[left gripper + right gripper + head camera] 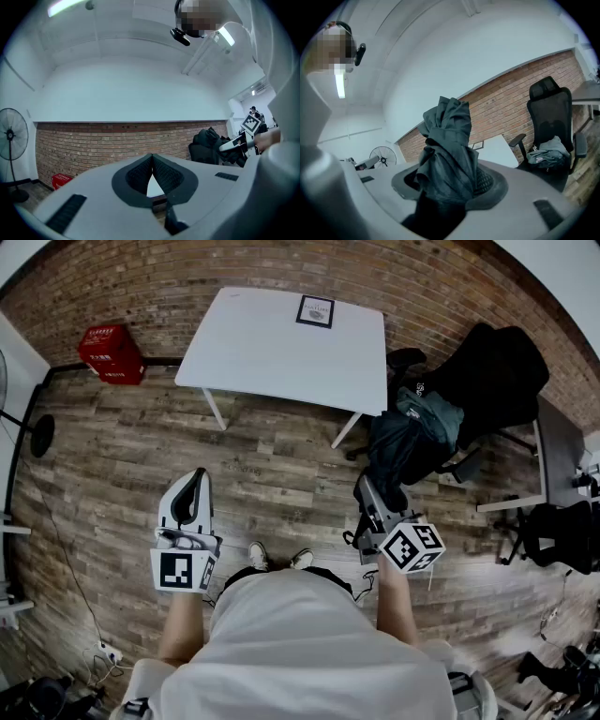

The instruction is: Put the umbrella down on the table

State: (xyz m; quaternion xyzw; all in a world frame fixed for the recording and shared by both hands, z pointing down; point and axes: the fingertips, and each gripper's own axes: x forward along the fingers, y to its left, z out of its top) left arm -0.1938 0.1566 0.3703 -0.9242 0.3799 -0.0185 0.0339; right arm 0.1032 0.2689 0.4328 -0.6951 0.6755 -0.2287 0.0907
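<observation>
- The right gripper (449,182) is clamped on a dark grey-green folded fabric umbrella (447,145). The cloth bunches between both ribbed pads and fills the gap.
- The umbrella stands up out of the jaws, its rumpled top rising above them. It is held in the air, well short of the white rectangular table (272,352) and not touching it.
- In the right gripper view, a corner of the table shows just past the umbrella's right side.
- The left gripper (151,161) is closed with nothing in it. Its two dark pads meet at the tip, and only a sliver of the table shows through the small gap below.
- In the head view, both grippers are held out over the wooden plank floor (141,456) on the near side of the table. The left gripper is towards the table's left end and the right gripper towards its right end.
- A small dark-framed card (315,311) lies on the table near its far edge; the rest of the top is bare.
- A red plastic crate (112,352) sits on the floor left of the table, against the brick wall (117,140).
- A black office chair (497,362) stands right of the table, with a grey bundle (548,152) on its seat.
- A black standing fan (10,136) stands further left of the table than the crate.
</observation>
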